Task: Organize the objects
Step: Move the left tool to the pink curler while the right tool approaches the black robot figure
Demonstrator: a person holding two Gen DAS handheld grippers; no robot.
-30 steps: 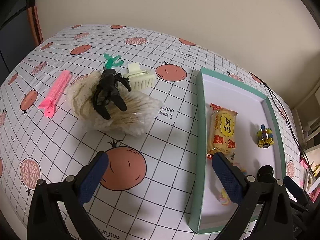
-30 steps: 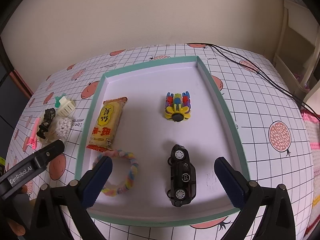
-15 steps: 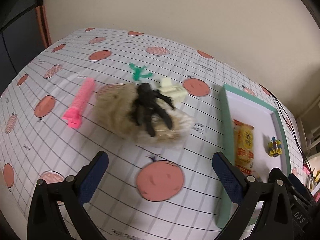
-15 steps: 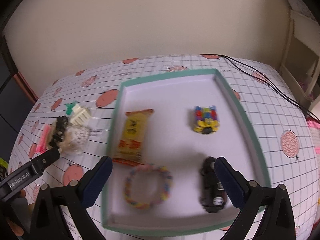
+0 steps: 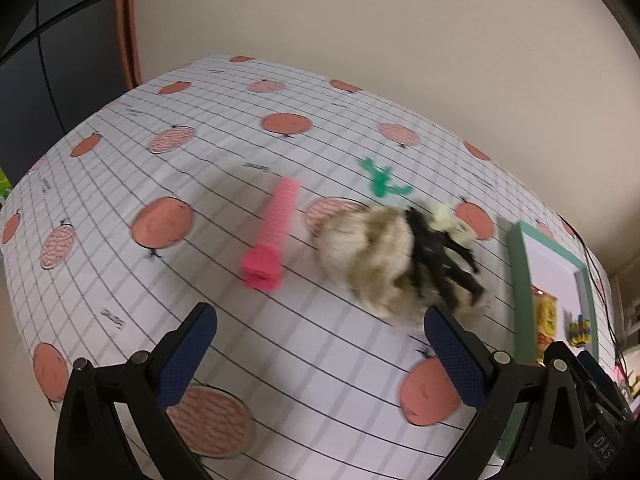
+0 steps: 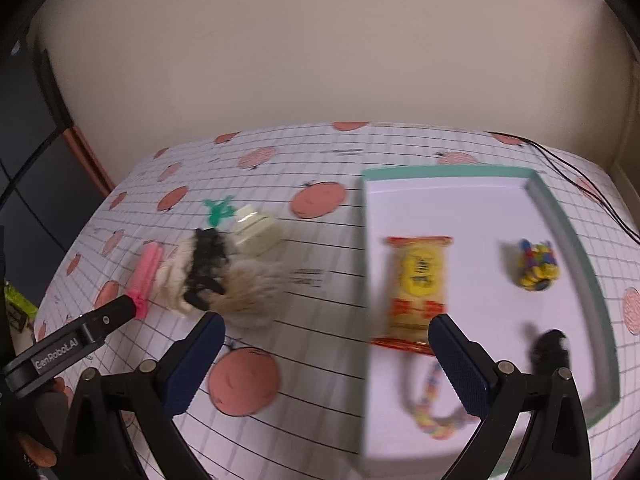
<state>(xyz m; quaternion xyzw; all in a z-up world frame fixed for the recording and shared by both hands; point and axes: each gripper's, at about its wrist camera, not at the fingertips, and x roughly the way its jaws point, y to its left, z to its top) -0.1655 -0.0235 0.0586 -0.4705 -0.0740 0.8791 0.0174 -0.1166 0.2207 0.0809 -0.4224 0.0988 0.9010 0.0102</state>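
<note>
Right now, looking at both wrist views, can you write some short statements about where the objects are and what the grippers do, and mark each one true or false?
1. The yellow snack packet lies inside the green-rimmed tray. True.
2. The pink hair clip is inside the tray. False: it lies on the tablecloth, left of the cotton swab bag.
3. The left gripper holds the pink hair clip. False: its jaws are open and hold nothing.
4. A black claw clip lies on top of the cotton swab bag. True.
5. The right gripper is open and empty. True.
6. The green clip is in the tray. False: it lies on the tablecloth.
</note>
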